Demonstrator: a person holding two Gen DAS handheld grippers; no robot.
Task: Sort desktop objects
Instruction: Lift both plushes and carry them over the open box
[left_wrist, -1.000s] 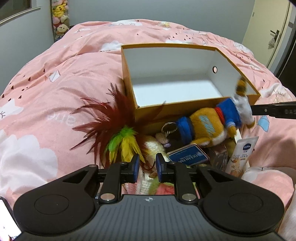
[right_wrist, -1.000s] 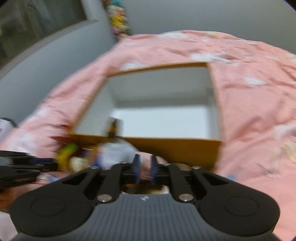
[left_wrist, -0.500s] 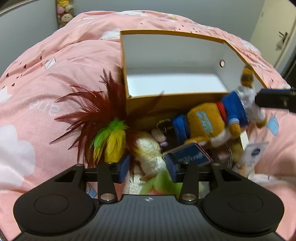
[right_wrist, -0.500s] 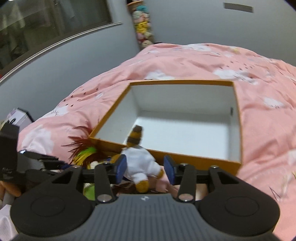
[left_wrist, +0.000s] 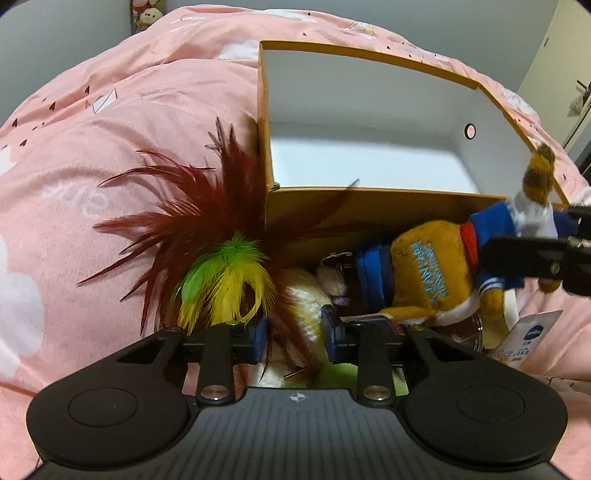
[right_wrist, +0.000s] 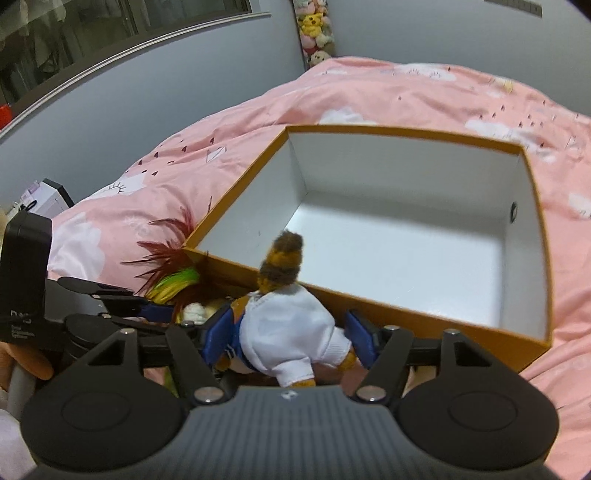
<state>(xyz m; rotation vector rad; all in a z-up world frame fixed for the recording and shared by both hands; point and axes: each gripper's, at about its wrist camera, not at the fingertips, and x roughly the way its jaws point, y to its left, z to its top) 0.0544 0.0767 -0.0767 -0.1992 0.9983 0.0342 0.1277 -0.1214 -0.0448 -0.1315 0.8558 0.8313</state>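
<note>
An open orange box with a white inside sits on the pink duvet; it also shows in the right wrist view. A plush toy in blue and white clothes lies before the box's near wall. My right gripper is open with its jaws on either side of the plush. My left gripper is open over a cream plush, beside a red, green and yellow feather toy.
A blue card, a round tin and a white tube lie in the pile before the box. The pink duvet spreads all around. Stuffed toys stand against the far wall.
Both grippers have opened wider. The left one has moved closer to the feather toy and cream plush. The right one has come around the plush toy's white-clothed end.
</note>
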